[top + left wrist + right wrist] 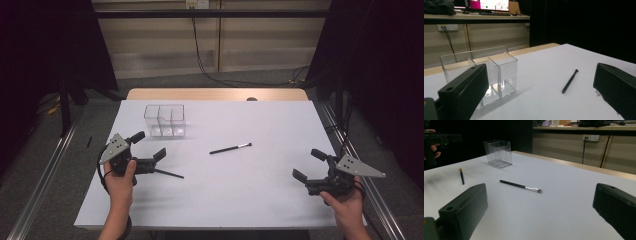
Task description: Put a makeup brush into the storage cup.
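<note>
Right gripper: I have my right gripper (306, 165) low at the near right corner of the table (280, 195), held in a hand (345, 202). Its jaws stand wide apart with nothing between them, and in the right gripper view bare white tabletop lies between them.

Left gripper: my left gripper (148, 145) sits at the near left, a hand (121, 177) wrapped round its grip. Its jaws are spread too and hold nothing; in the high view one points toward the clear box, the other lies lower toward the table's middle.

Dark stick: a thin dark stick (169, 173) lies on the table just beside my left gripper, its near end close to the lower jaw; I cannot tell whether they touch. In the right gripper view I see it (461, 176) with a small orange tip at its far end.

Brush: a slim black brush (230, 148) lies flat near the middle of the table, well apart from both grippers, with its bristle end toward the right. From the right gripper it (521, 186) lies ahead between my jaws.

Clear box: a see-through box (165, 120) with dividers stands upright farther back on the left, beyond my left gripper. In the left gripper view it (480, 72) rises just behind the left jaw.
</note>
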